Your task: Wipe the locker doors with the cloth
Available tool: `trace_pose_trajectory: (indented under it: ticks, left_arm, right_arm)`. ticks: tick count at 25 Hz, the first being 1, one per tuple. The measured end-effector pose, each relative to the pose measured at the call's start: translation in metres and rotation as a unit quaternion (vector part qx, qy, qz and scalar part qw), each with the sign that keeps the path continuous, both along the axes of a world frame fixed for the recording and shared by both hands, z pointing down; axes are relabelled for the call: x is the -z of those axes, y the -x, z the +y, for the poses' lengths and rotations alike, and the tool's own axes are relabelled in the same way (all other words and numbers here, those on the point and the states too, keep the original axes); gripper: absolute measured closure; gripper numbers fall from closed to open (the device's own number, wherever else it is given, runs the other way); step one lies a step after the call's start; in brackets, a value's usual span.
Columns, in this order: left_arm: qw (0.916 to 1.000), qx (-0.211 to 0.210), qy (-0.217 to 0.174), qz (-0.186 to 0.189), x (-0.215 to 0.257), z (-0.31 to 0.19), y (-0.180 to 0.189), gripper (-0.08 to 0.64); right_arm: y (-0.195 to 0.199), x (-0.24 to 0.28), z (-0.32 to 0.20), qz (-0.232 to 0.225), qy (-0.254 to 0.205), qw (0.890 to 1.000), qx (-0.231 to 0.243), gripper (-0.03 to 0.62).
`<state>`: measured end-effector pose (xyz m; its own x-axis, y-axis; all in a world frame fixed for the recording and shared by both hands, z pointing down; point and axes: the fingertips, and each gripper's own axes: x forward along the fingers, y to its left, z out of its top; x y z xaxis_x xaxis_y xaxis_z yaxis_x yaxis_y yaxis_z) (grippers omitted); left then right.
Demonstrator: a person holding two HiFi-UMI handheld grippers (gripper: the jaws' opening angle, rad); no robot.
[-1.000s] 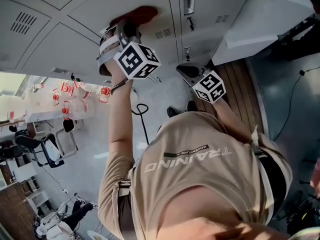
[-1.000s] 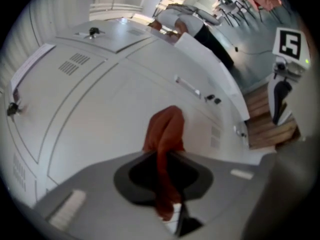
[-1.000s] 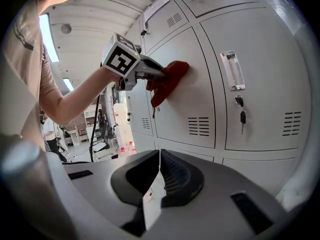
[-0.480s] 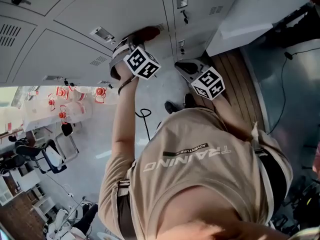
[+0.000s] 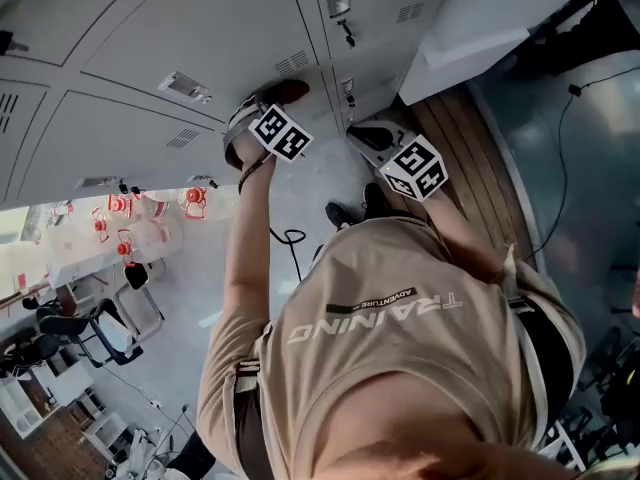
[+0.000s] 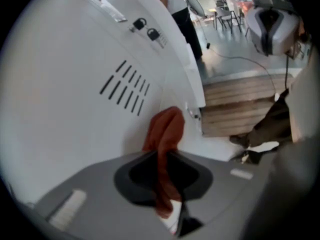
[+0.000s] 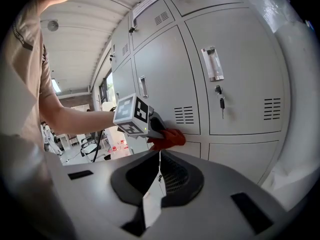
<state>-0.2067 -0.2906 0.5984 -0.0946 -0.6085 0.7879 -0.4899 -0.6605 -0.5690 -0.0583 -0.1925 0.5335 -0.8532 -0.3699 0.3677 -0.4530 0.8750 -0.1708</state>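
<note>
Cloth (image 5: pixel 283 92) against locker door (image 5: pixel 200 28), left of right hand-held gripper (image 5: pixel 362 136)

right claw (image 7: pixel 159 155): closed, empty; left claw (image 7: pixel 160 133): clamps red cloth (image 7: pixel 171 138) against locker door (image 7: pixel 167 69)

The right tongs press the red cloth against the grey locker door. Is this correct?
No. It is the left tongs that press the red cloth against the grey locker door; the left gripper view shows it. The right tongs are shut on nothing.
</note>
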Motion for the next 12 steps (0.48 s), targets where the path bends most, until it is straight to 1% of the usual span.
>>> trace_pose_trajectory:
  ticks: [3, 7, 10, 12]
  left_arm:
    - [0.9999, -0.004, 0.013, -0.009, -0.020, 0.002, 0.000, 0.502]
    - [0.9998, -0.005, 0.015, -0.012, -0.033, 0.012, -0.002, 0.502]
    - [0.9998, -0.001, -0.008, -0.016, -0.011, 0.018, -0.005, 0.502]
    - [0.9992, 0.000, -0.038, -0.010, 0.021, 0.022, -0.011, 0.502]
  right_arm:
    - [-0.003, -0.003, 0.001, 0.000, 0.003, 1.000, -0.001, 0.572]
    - [-0.007, -0.004, 0.005, 0.000, 0.004, 1.000, 0.005, 0.572]
    - [-0.010, -0.002, 0.006, -0.002, 0.001, 1.000, 0.009, 0.572]
    - [-0.010, 0.001, 0.005, -0.005, -0.004, 1.000, 0.013, 0.572]
